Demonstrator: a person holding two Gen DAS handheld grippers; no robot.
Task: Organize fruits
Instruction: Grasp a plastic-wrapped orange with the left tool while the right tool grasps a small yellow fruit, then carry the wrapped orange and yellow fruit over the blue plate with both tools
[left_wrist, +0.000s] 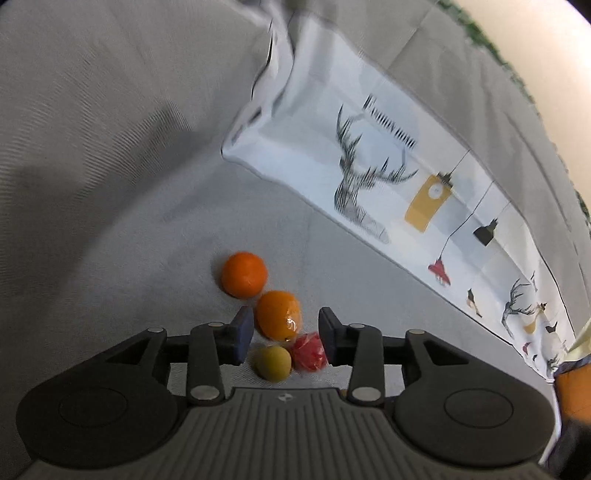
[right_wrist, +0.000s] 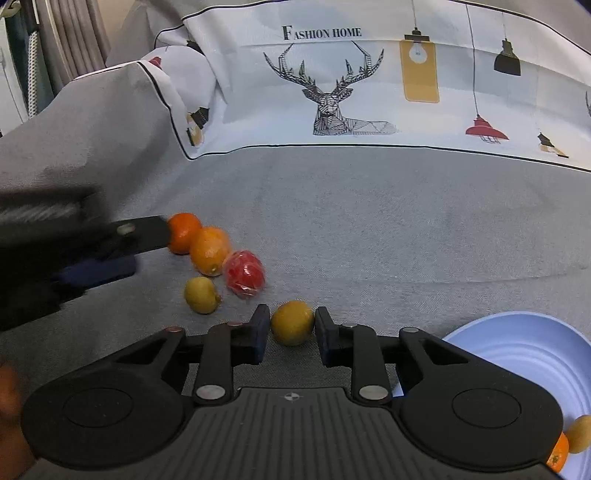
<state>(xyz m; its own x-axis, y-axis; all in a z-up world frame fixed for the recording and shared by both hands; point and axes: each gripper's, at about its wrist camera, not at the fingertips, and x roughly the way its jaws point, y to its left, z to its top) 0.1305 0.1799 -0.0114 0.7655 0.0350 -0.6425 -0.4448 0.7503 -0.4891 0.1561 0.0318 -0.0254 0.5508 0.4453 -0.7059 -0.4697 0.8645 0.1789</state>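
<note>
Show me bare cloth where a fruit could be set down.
Free: grey cloth between the deer-print white fabric and the pale blue ribbed bowl. Crowded: the left, around the plastic-wrapped red fruit and round orange fruits.

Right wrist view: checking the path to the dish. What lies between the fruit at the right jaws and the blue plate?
Only bare grey cloth lies between the yellow-orange fruit and the blue plate, in the right wrist view.

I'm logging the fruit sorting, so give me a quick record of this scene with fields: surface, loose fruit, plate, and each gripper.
surface: grey bedspread
loose fruit: two oranges, red fruit, small yellow fruit
plate: blue plate, fruit already in it
left gripper: open, above the fruit cluster
right gripper: around yellow-orange fruit, contact unclear
</note>
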